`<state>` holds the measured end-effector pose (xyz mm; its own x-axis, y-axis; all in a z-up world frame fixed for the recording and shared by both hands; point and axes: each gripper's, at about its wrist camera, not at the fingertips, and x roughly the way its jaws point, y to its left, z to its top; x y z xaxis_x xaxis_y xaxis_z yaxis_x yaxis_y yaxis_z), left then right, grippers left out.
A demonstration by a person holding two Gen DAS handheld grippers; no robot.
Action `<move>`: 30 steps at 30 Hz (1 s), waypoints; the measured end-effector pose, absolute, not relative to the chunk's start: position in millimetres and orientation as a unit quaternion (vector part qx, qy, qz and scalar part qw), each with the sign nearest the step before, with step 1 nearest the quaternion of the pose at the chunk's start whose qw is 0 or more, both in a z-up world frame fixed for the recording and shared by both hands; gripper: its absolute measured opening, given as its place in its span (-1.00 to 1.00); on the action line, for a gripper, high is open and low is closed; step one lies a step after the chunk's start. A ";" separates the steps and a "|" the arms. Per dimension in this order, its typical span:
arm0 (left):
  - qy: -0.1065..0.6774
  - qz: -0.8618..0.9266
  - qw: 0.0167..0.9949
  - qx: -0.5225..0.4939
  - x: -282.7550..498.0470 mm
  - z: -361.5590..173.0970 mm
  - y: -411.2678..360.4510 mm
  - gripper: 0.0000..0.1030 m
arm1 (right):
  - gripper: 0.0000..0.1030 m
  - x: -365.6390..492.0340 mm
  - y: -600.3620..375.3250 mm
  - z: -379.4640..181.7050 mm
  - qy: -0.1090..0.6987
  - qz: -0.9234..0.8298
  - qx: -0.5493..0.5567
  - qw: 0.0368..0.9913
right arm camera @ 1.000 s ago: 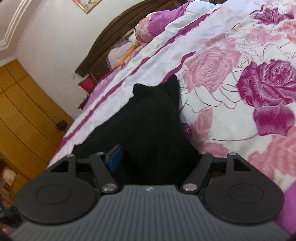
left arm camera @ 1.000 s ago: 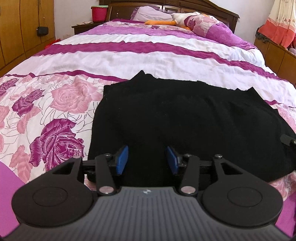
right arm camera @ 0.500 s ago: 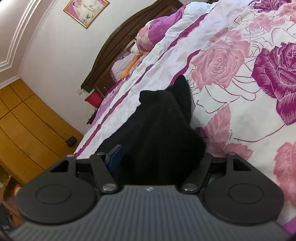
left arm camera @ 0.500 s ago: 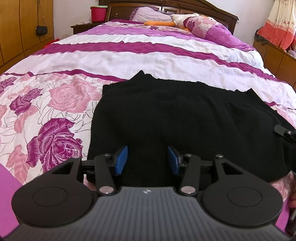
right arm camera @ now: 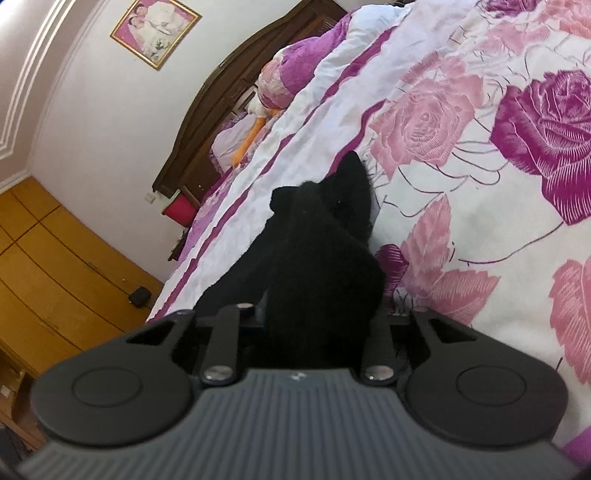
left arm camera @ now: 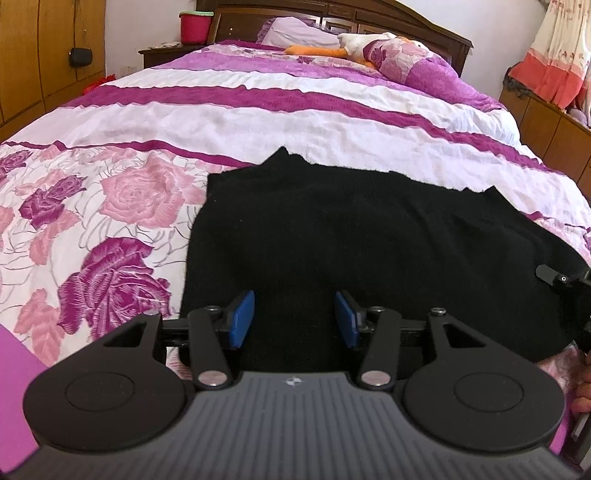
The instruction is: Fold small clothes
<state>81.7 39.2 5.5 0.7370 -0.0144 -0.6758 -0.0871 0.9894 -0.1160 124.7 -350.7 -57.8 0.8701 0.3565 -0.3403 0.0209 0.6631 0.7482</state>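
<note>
Black garment (left arm camera: 369,240): spread flat on the bed (left arm camera: 258,122), over the floral part of the bedspread, far edge reaching the white-and-magenta striped part.

Left tool (left arm camera: 294,317): positioned over the near edge of the garment, angled downward. Blue pads (left arm camera: 242,319) standing apart with a clear gap; black fabric visible beneath and between, not pinched. State: open, gripping nothing.

Right tool (right arm camera: 317,314): located at the garment's right-hand corner, partly visible at the right edge of the left wrist view. Jaws just closed inward, with a bunched fold of the black fabric (right arm camera: 317,266) between them, raised off the bedspread and rising out of the tool. Pads hidden by the cloth. State: closed on the garment.

Background, far end of bed: wooden headboard (left arm camera: 369,14), pillow (left arm camera: 406,62), stuffed toy with orange parts (left arm camera: 332,48). Red bucket (left arm camera: 194,26) on a bedside cabinet; framed picture (right arm camera: 155,33) on the wall.
</note>
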 end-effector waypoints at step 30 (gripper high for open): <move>0.388 0.038 0.918 -0.073 77.6 22.4 100.6 0.06 | -0.41 122.6 -323.5 1.3 0.242 0.054 0.328 0.912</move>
